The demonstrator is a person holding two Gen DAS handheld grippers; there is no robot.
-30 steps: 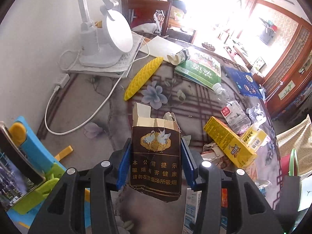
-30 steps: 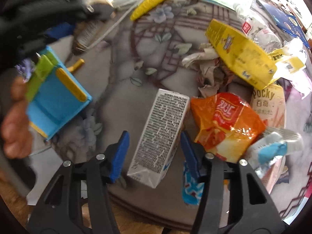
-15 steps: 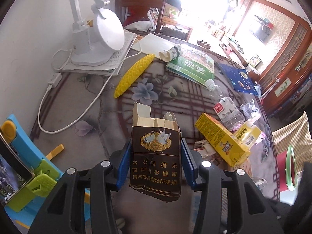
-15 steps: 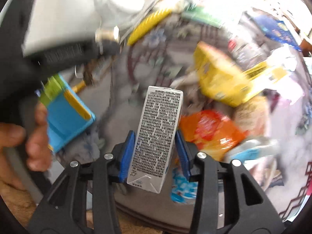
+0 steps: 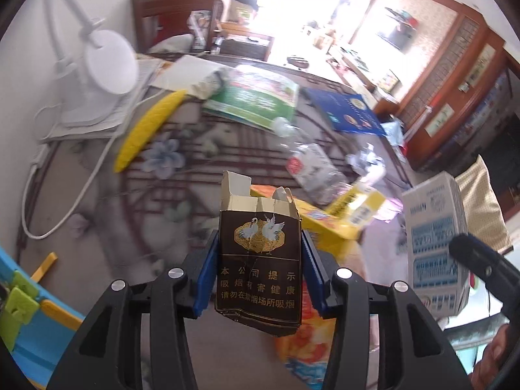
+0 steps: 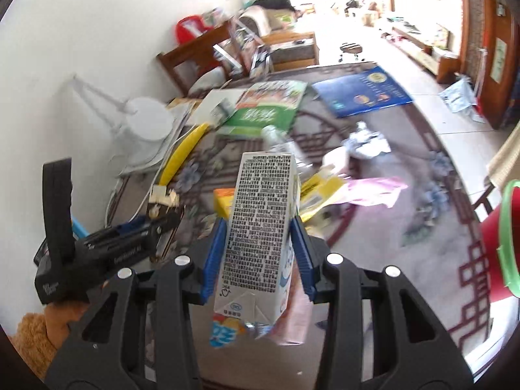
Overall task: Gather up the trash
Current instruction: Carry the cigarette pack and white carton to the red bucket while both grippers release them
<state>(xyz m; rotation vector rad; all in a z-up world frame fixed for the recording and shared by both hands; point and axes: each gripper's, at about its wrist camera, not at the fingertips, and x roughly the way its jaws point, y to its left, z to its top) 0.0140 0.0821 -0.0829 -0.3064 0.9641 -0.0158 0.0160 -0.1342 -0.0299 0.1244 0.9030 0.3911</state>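
left wrist view: left claw [image 5: 258, 269] clamps a brown cigarette pack [image 5: 259, 260], torn top up, lifted clear of the desk [image 5: 97, 227].
left view, right side: white-blue milk carton [image 5: 435, 243] held up in the right claw, off the desk's right edge.
left view, desk: yellow box [image 5: 328, 224], crushed clear bottle [image 5: 308, 165], orange snack bag [image 5: 305, 341] at the near edge, green booklet [image 5: 256, 97] and blue booklet [image 5: 344, 110] at the far side. Lamp [image 5: 104, 74] at the far-left corner.
right wrist view: right claw [image 6: 258, 253] has just been closing; pads now pinch the milk carton [image 6: 260, 227], printed side facing the camera, carried in the air.
right view, left side: left claw [image 6: 143, 227] with its pack, edge-on.
right view, bin: red bin with green rim [image 6: 503, 243] past the desk's right edge.
step: both pieces picked, carry phase.
next: likely swing both claws over the bin mouth, open one at a time. Plenty of litter left on the desk.
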